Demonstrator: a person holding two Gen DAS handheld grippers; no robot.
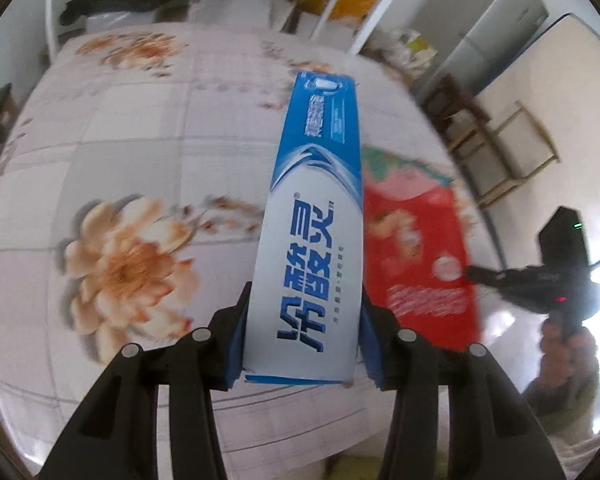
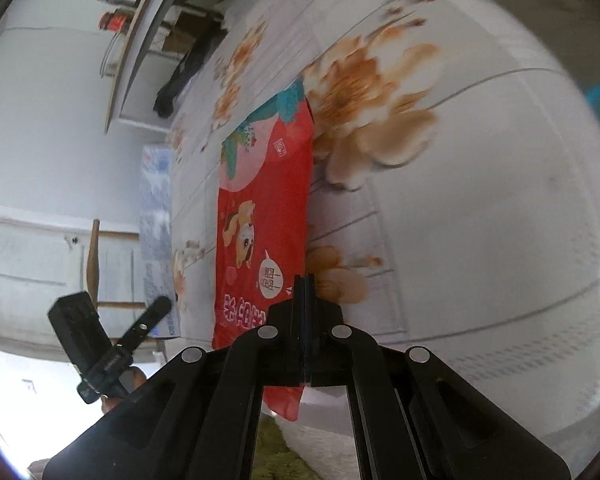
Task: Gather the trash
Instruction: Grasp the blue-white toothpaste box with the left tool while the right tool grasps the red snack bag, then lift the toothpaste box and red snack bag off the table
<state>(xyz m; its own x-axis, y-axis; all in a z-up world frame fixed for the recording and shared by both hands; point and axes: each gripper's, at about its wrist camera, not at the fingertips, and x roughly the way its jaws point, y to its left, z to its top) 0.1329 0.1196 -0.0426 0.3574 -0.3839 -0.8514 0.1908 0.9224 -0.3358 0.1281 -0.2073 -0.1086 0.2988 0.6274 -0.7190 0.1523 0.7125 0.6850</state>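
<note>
1. Left tongs (image 1: pixel 302 340): jaws set box-width apart, clamped on both long sides of one toothpaste box (image 1: pixel 312 240). Box sticks straight out toward 12 o'clock, lifted over the bed (image 1: pixel 140 140).
2. Right tongs (image 2: pixel 304 320): jaws pinched almost flat together, gripping the edge of one red bag (image 2: pixel 264 216). Bag runs toward 12 o'clock and hangs flat in front of the bed (image 2: pixel 480 200).
3. Box: rigid cardboard, long rectangular, blue and white, glossy print with large characters.
4. Bag: thin flexible plastic, flat, red with teal top, cartoon animal print.
5. Bed cover: soft fabric, pale grid pattern, orange flowers.
6. Count: two trash items, one per tongs. In the left view the bag (image 1: pixel 420 264) sits at 3 o'clock of the box, just beside it.
</note>
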